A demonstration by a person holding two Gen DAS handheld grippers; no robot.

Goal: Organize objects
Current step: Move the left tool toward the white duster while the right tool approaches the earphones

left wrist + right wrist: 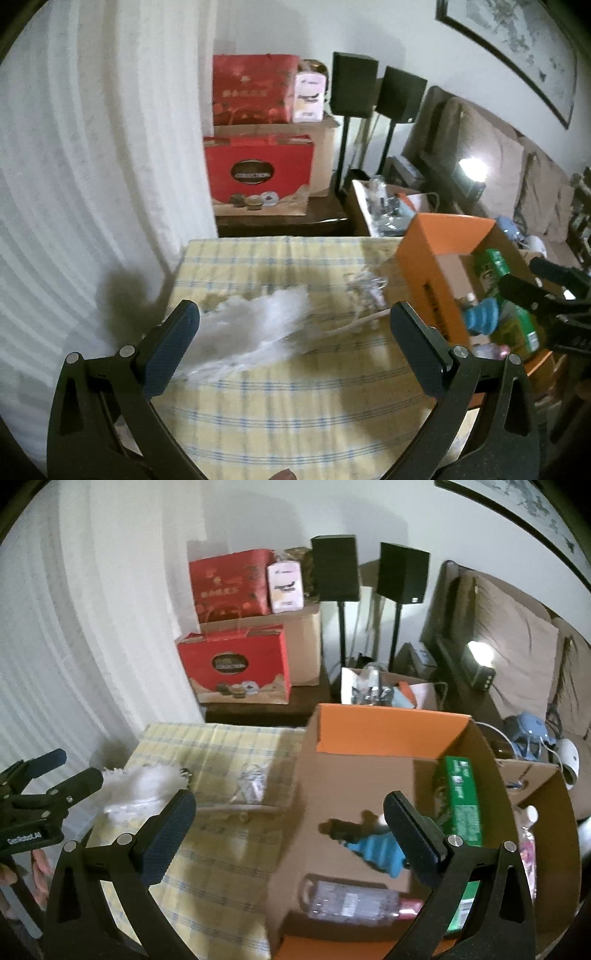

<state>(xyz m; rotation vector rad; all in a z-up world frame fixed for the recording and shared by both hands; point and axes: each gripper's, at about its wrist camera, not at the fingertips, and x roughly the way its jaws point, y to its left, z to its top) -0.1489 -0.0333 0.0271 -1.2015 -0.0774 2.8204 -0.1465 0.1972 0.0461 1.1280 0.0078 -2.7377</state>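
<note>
Left wrist view: left gripper point(295, 332) wide open, empty, over white fluffy item point(255, 332) near table's left edge. Right gripper point(290, 825) open above orange box point(391, 731). Next: descend, close on item.

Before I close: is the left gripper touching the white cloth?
Cannot tell. In the left wrist view the left gripper is open around the blurred white cloth, contact unclear.

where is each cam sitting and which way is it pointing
Left wrist: on the left gripper, open, looking along the checked table at the white fluffy item.
Right wrist: on the right gripper, open, looking down into the orange box.
Shared: table, box, fluffy item, red gift boxes; each sees the other gripper.
</note>
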